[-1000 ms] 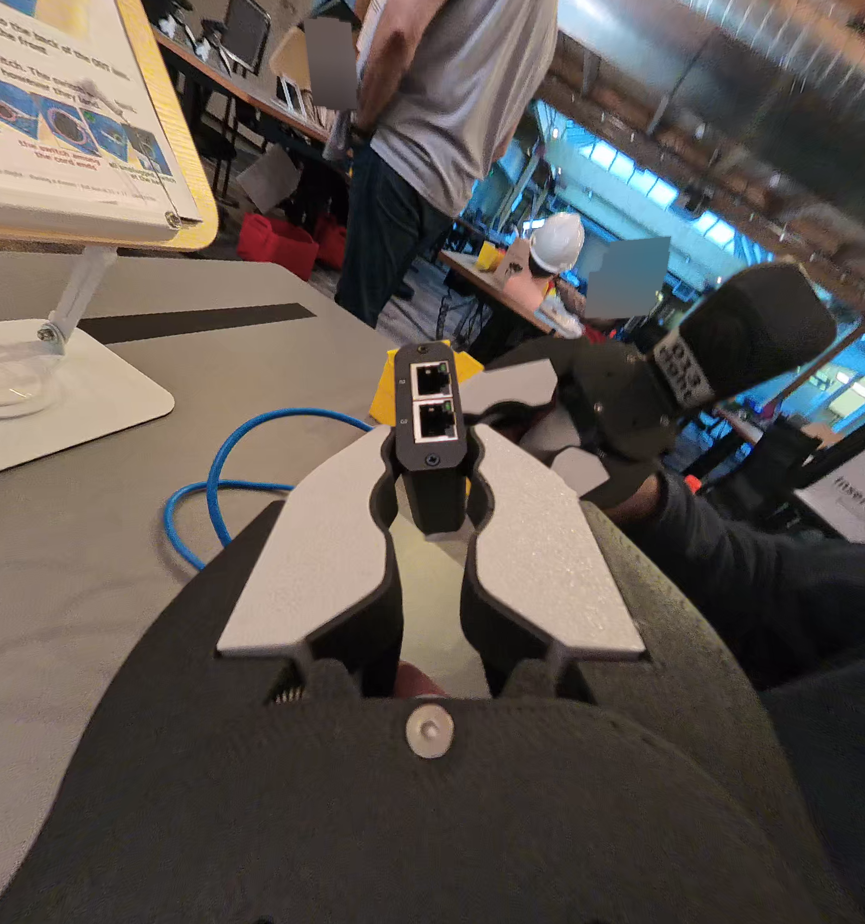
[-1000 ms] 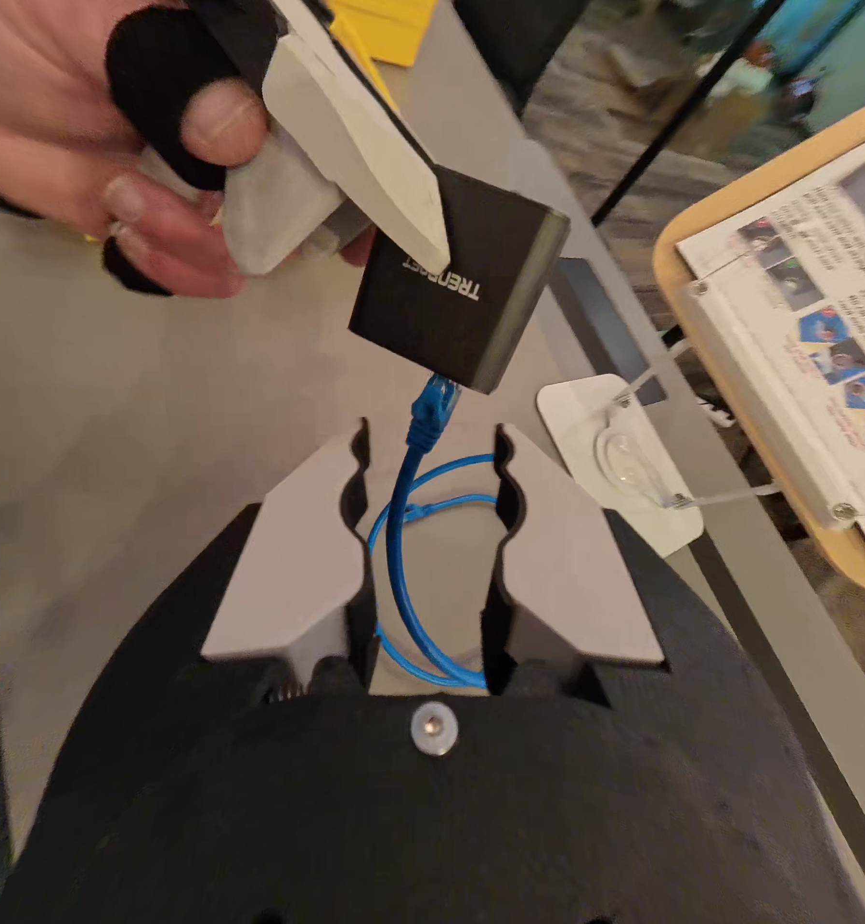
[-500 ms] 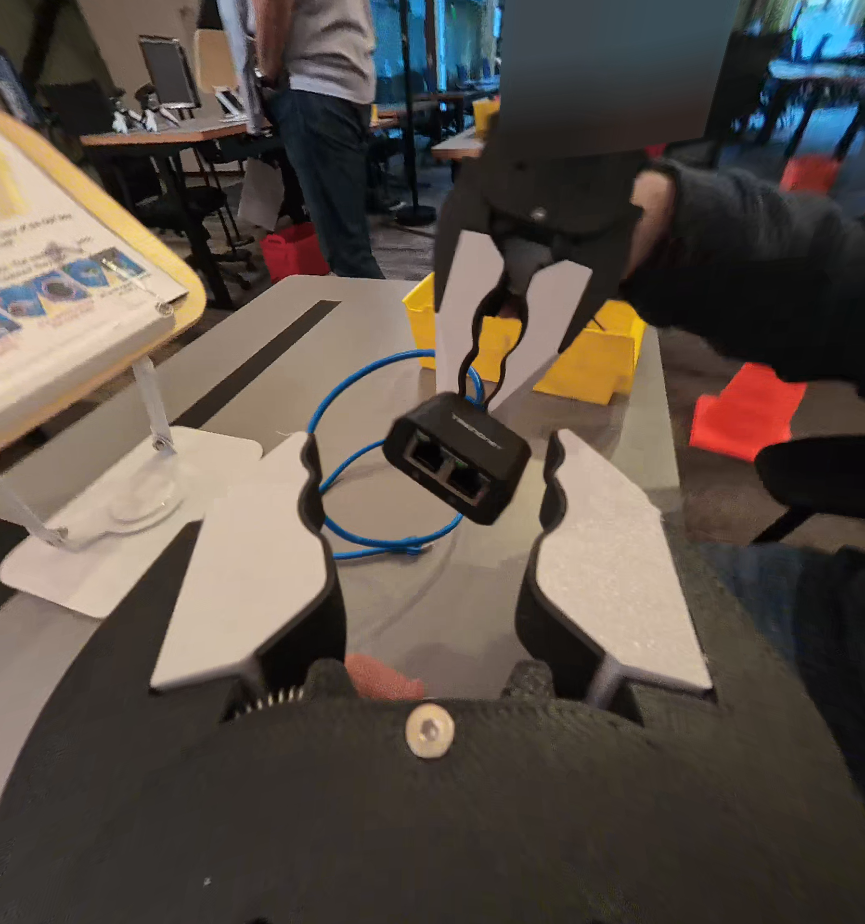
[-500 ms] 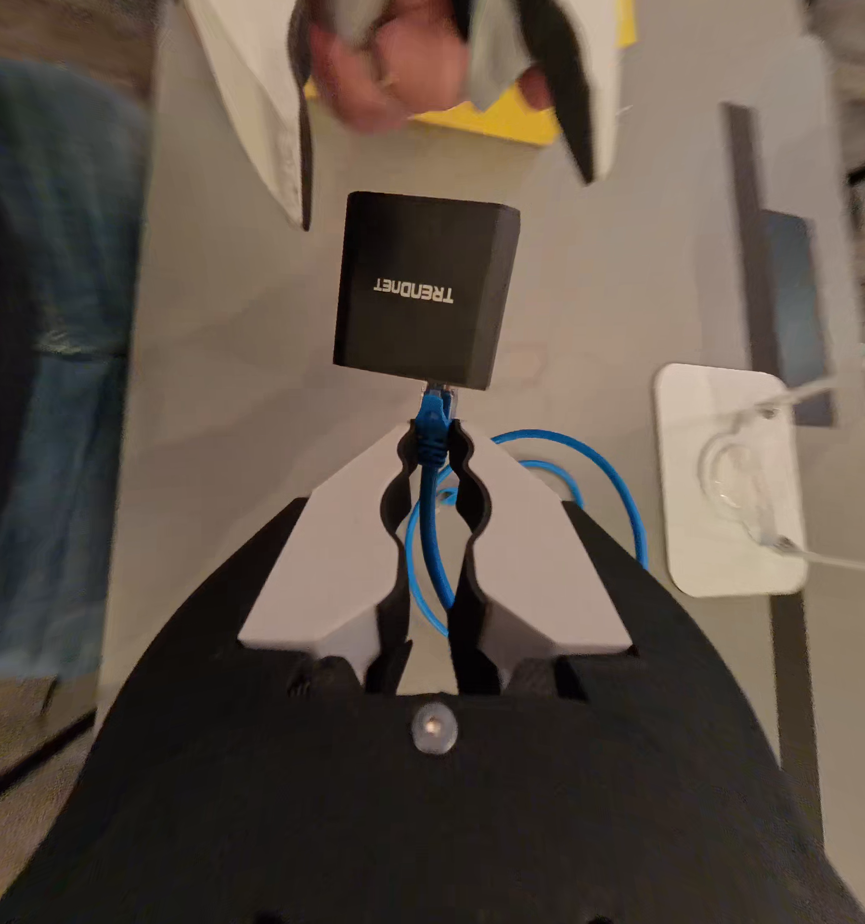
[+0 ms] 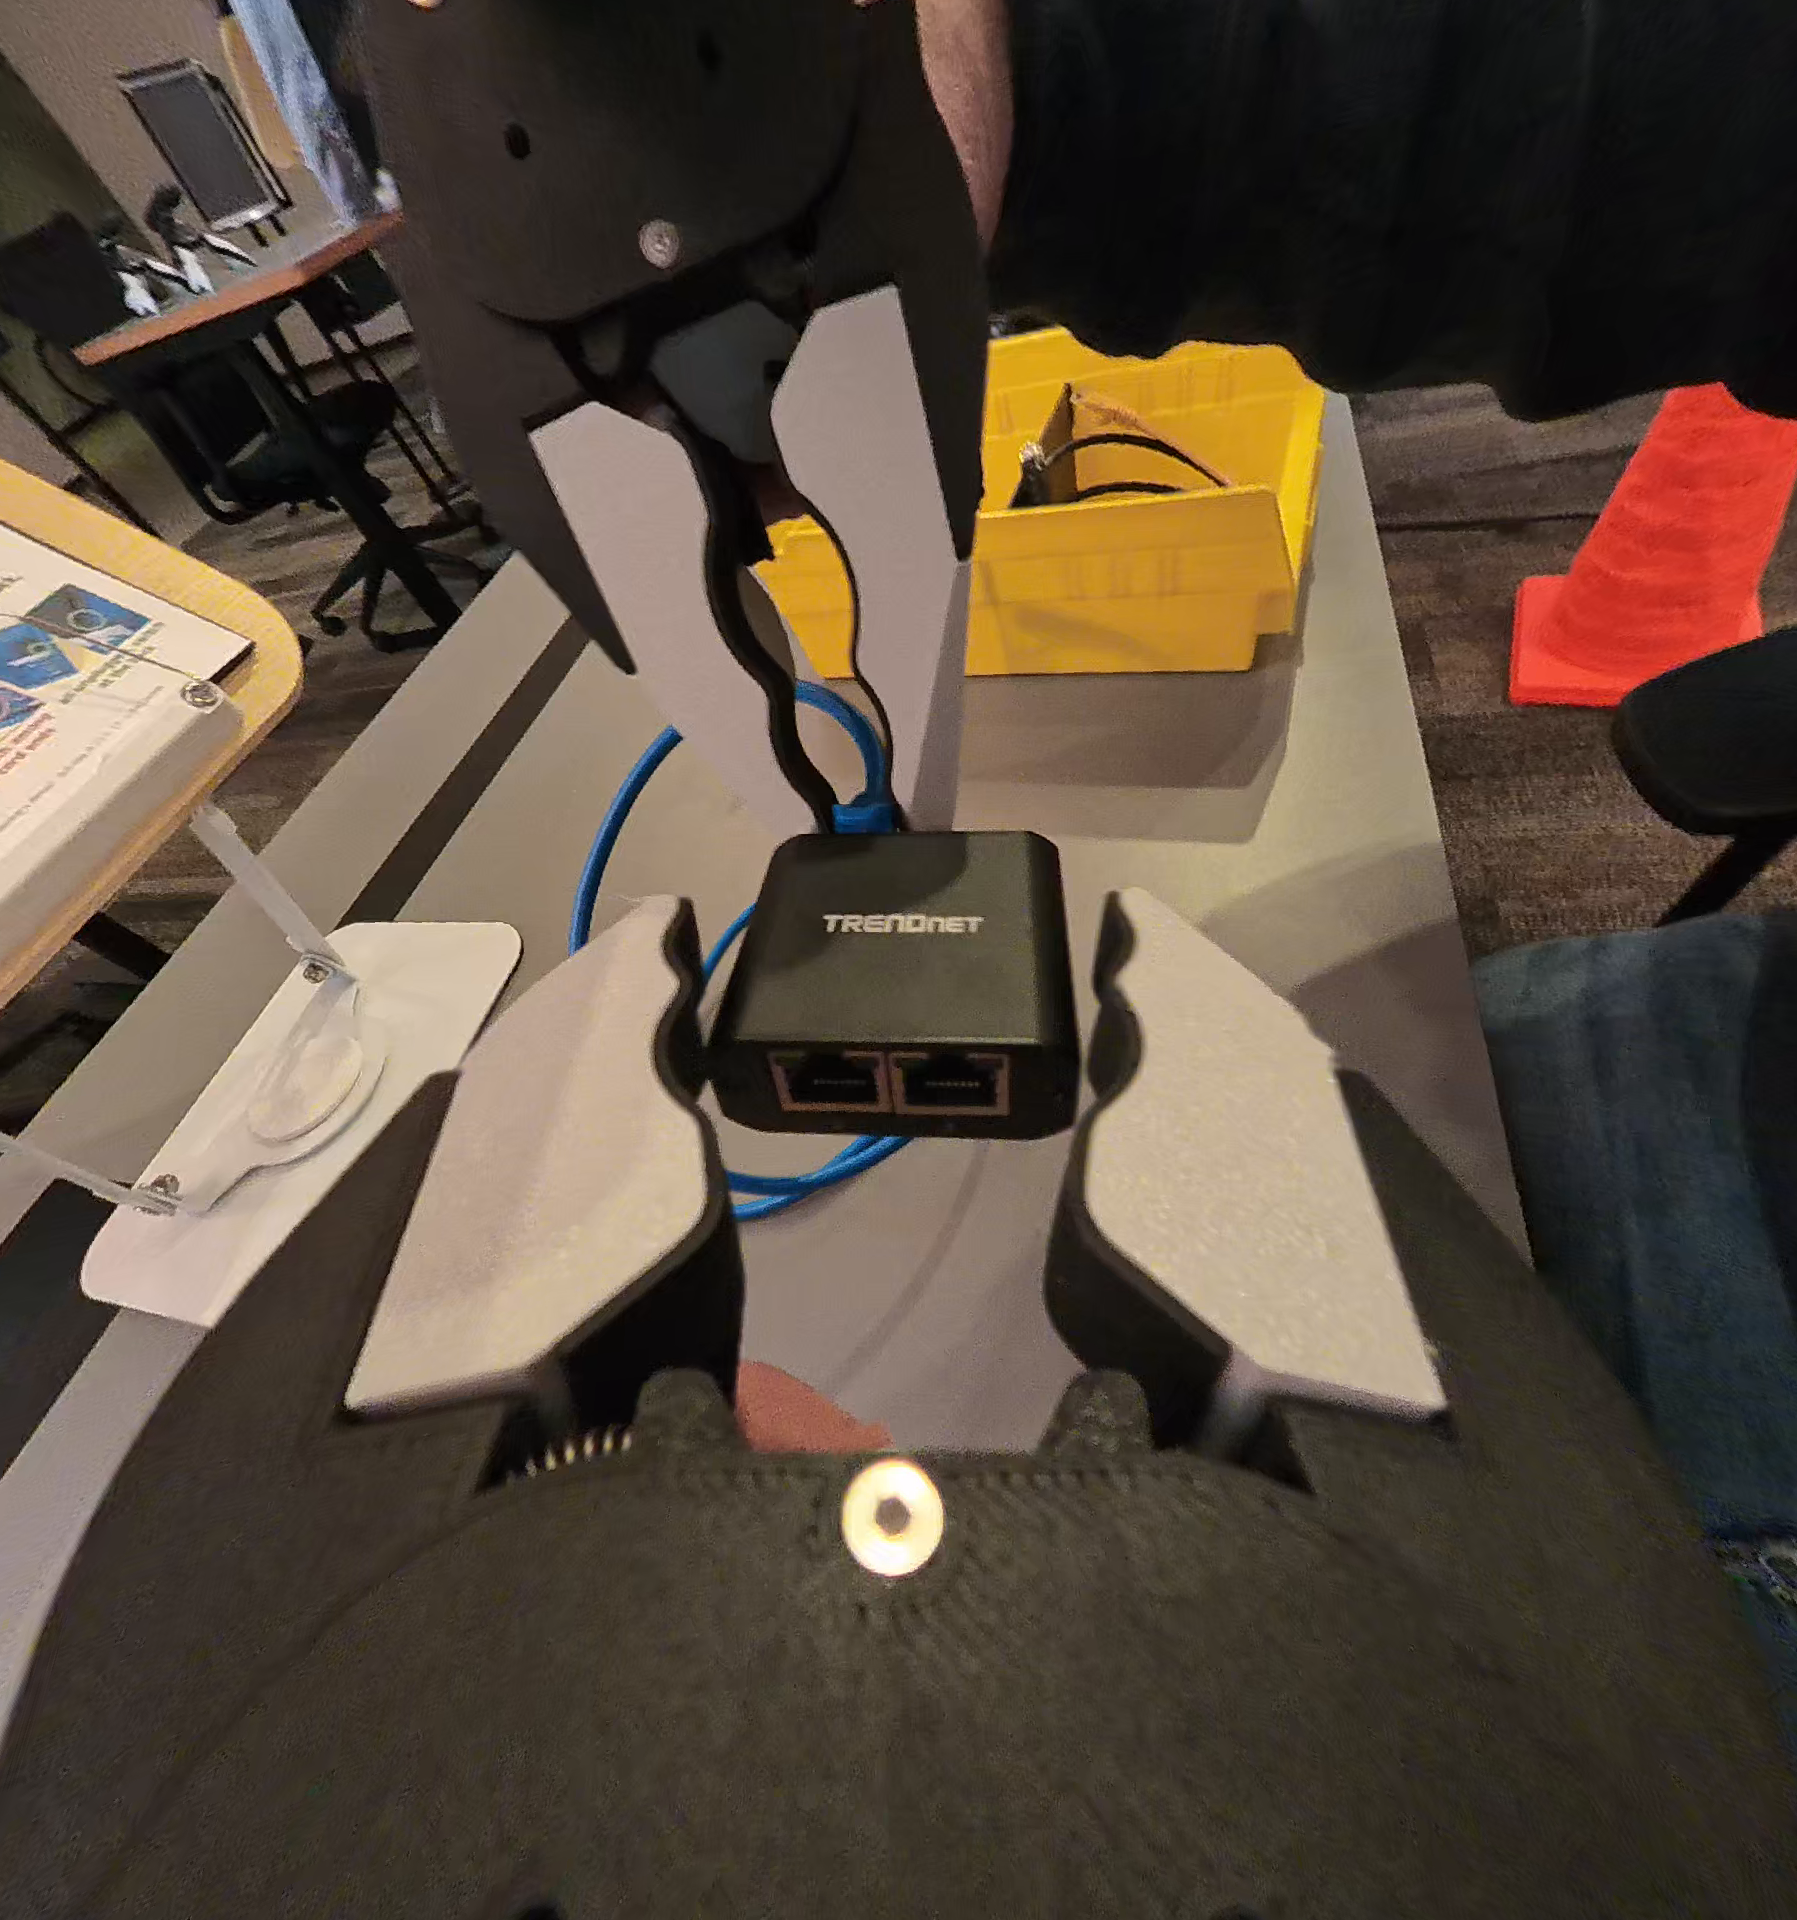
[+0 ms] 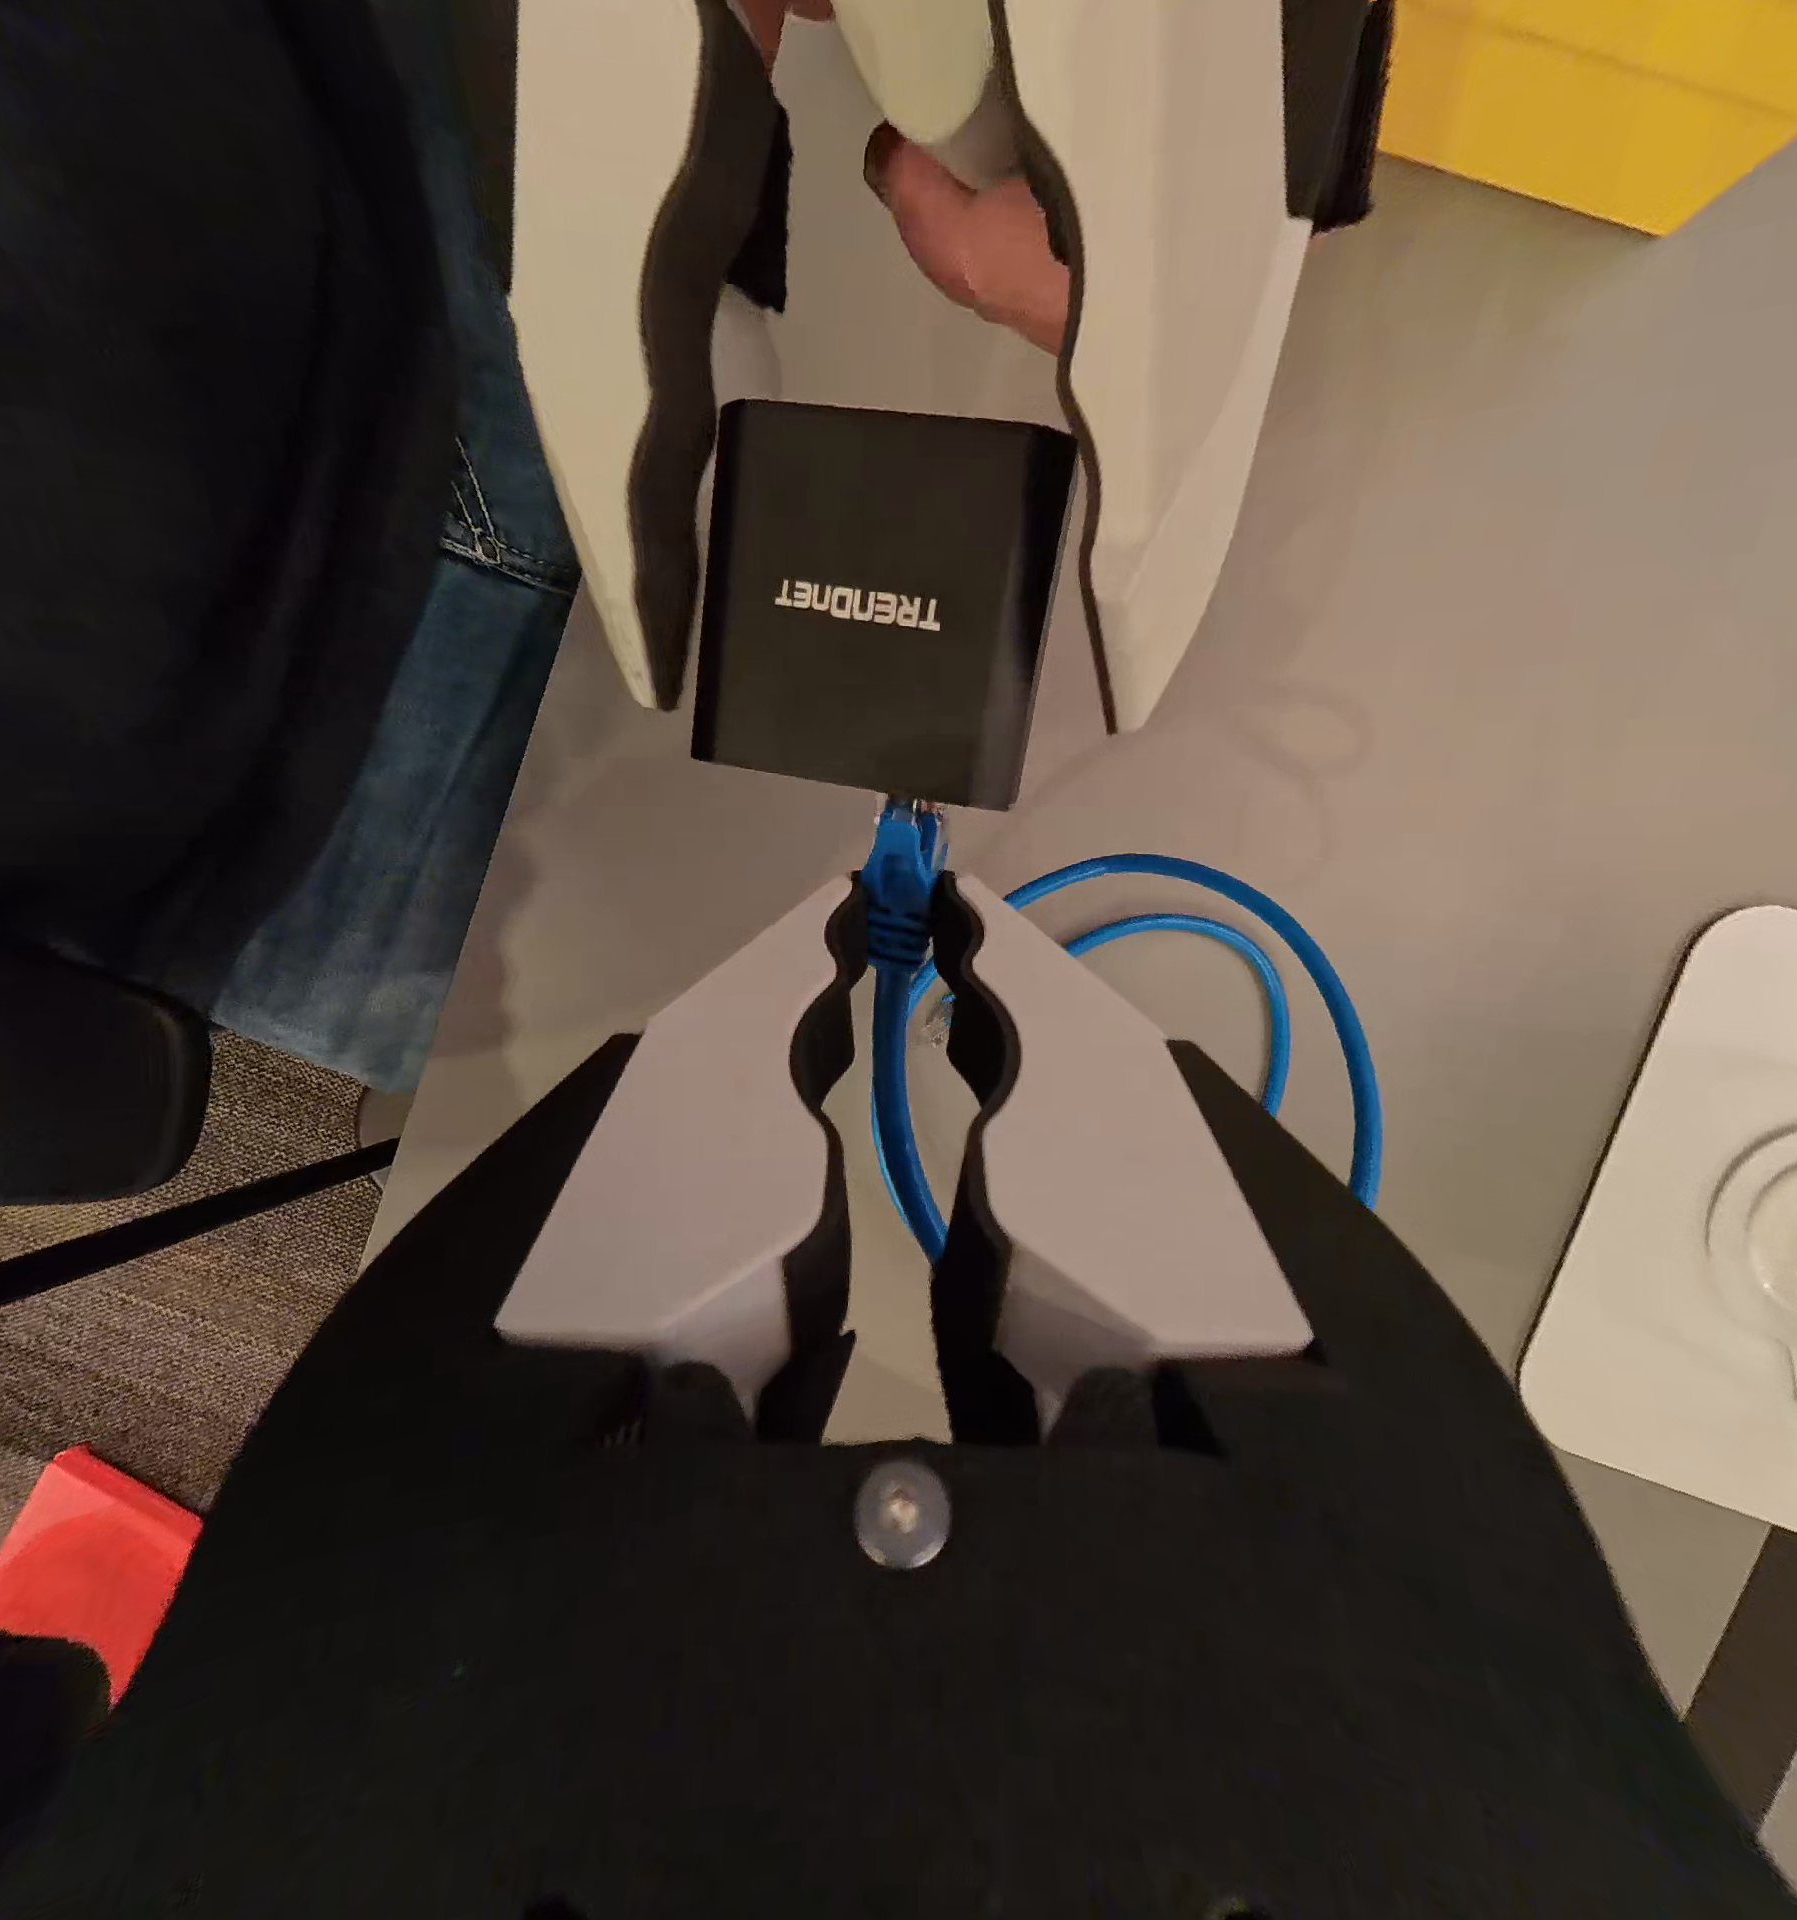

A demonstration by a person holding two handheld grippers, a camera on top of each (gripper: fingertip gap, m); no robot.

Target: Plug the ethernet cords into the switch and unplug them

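Because the left gripper (image 5: 889,1029) is standing with its fingers wide apart on either side of the switch (image 5: 899,977) rather than pressing on it, the main risk is that the box is going unsupported: it appears to be hanging only by the plug, and a pull or twist from the right gripper (image 6: 899,899) could be swinging it or working the connector loose at an angle. A skewed pull could also be jamming the latch in the port.

- Switch: small black rectangular box, rounded edges, light lettering on its top face, sitting mid-frame in both views; two empty ports are facing the lower edge of the left wrist view. Whether it is touching the grey table (image 5: 1164,748) cannot be told.
- Ethernet cord (image 6: 1320,997): blue, looping over the table right of centre in the right wrist view; its plug (image 6: 899,883) is entering the switch's far side, and the right gripper's fingers are clamping it just behind the port.
- Yellow bin (image 5: 1133,561): upper centre, well apart.
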